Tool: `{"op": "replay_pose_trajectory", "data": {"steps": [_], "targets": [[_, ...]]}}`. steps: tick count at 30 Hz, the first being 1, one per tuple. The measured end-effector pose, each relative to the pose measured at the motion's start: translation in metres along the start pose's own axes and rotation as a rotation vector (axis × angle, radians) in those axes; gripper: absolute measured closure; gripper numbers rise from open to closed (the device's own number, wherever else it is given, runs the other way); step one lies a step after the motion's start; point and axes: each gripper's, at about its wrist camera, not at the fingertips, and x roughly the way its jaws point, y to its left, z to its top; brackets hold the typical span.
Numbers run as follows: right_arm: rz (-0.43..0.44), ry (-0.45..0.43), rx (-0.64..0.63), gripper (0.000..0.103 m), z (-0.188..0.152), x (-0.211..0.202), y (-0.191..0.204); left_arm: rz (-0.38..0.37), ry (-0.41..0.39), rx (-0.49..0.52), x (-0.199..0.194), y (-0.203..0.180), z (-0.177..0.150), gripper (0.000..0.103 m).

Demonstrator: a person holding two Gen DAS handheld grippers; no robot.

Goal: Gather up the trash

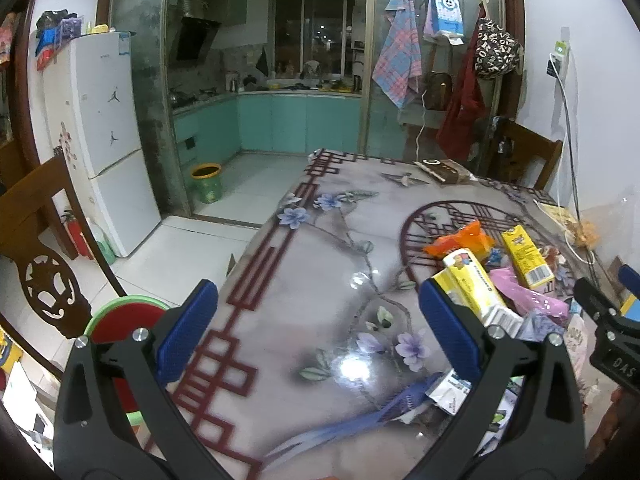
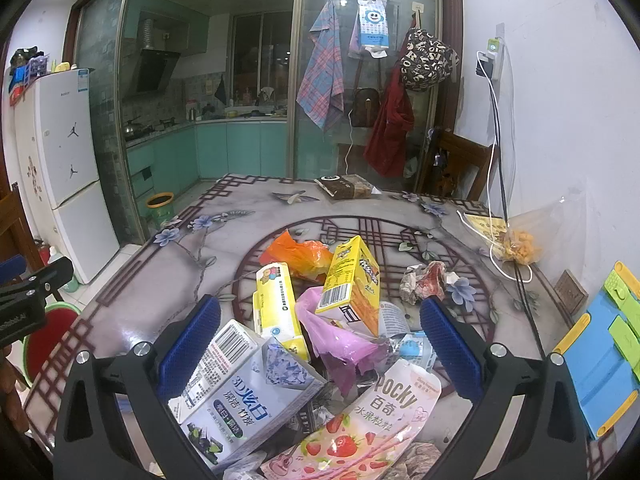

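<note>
A pile of trash lies on the flower-patterned table (image 2: pixel 168 280): a yellow carton (image 2: pixel 352 284), a yellow-white box (image 2: pixel 276 308), a white toothpaste box (image 2: pixel 244 396), a pink plastic bag (image 2: pixel 340 340), an orange bag (image 2: pixel 300 256), a Pocky wrapper (image 2: pixel 360 436) and crumpled paper (image 2: pixel 424 280). My right gripper (image 2: pixel 320 344) is open and empty, its blue pads either side of the pile's near part. My left gripper (image 1: pixel 320 332) is open and empty over bare table (image 1: pixel 320 248), left of the pile. The yellow-white box (image 1: pixel 472 284) lies just past its right finger.
A green bin (image 1: pixel 206 182) stands on the kitchen floor beyond the table. A red stool (image 1: pixel 120 324) is at the table's left side. A dark packet (image 2: pixel 344 186) lies at the far edge. A blue-green plastic item (image 2: pixel 604 352) and cables (image 2: pixel 500 256) are at the right.
</note>
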Motion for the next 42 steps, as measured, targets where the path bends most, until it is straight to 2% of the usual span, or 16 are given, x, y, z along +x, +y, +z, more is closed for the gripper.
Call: {"op": "replay_pose_trajectory", "data": {"steps": [10, 13, 14, 16, 19, 21, 22, 24, 28, 30, 32, 33, 34, 35, 38, 42], "targets": [[-0.033, -0.039, 0.017, 0.007, 0.006, -0.005, -0.024, -0.063, 0.018, -0.006, 0.001, -0.002, -0.002, 0.004], [-0.023, 0.014, 0.028, 0.007, 0.009, 0.001, -0.036, -0.112, 0.017, 0.033, 0.000, -0.011, -0.004, 0.004], [-0.003, 0.042, 0.036, 0.007, 0.008, 0.004, -0.038, -0.124, 0.017, 0.055, 0.000, -0.016, -0.005, 0.004], [0.127, 0.125, 0.082, 0.007, 0.006, 0.013, -0.041, -0.139, 0.011, 0.070, 0.000, -0.020, -0.005, 0.004], [0.396, 0.288, 0.162, 0.007, -0.003, 0.029, -0.036, -0.161, 0.017, 0.031, 0.003, -0.014, -0.006, 0.004], [0.532, 0.382, 0.212, 0.007, -0.011, 0.040, -0.031, -0.164, 0.050, -0.011, 0.008, -0.005, -0.007, 0.004], [0.559, 0.427, 0.226, 0.007, -0.016, 0.047, -0.028, -0.162, 0.066, -0.027, 0.011, 0.000, -0.008, 0.004], [0.549, 0.494, 0.252, 0.007, -0.025, 0.061, -0.026, -0.152, 0.092, -0.049, 0.013, 0.009, -0.013, 0.004], [0.611, 0.614, 0.399, 0.007, -0.041, 0.086, -0.037, -0.141, 0.098, -0.018, 0.008, 0.013, -0.024, 0.004], [0.613, 0.645, 0.434, 0.007, -0.047, 0.097, -0.039, -0.145, 0.104, 0.015, 0.004, 0.010, -0.031, 0.004], [0.588, 0.627, 0.412, 0.007, -0.043, 0.098, -0.038, -0.164, 0.121, 0.042, 0.003, 0.005, -0.038, 0.004], [0.587, 0.619, 0.393, 0.017, -0.041, 0.098, -0.034, -0.183, 0.135, 0.052, 0.002, 0.002, -0.041, 0.004], [0.585, 0.613, 0.379, 0.034, -0.041, 0.098, -0.033, -0.205, 0.149, 0.065, 0.001, -0.002, -0.044, 0.004], [0.579, 0.611, 0.364, 0.056, -0.040, 0.097, -0.030, -0.219, 0.155, 0.076, 0.000, -0.005, -0.047, 0.004], [0.590, 0.590, 0.367, 0.065, -0.042, 0.095, -0.030, -0.260, 0.158, 0.134, -0.009, -0.018, -0.057, 0.004], [0.552, 0.463, 0.348, 0.069, -0.029, 0.078, -0.041, -0.328, 0.199, 0.201, -0.021, -0.037, -0.071, 0.004]]}}
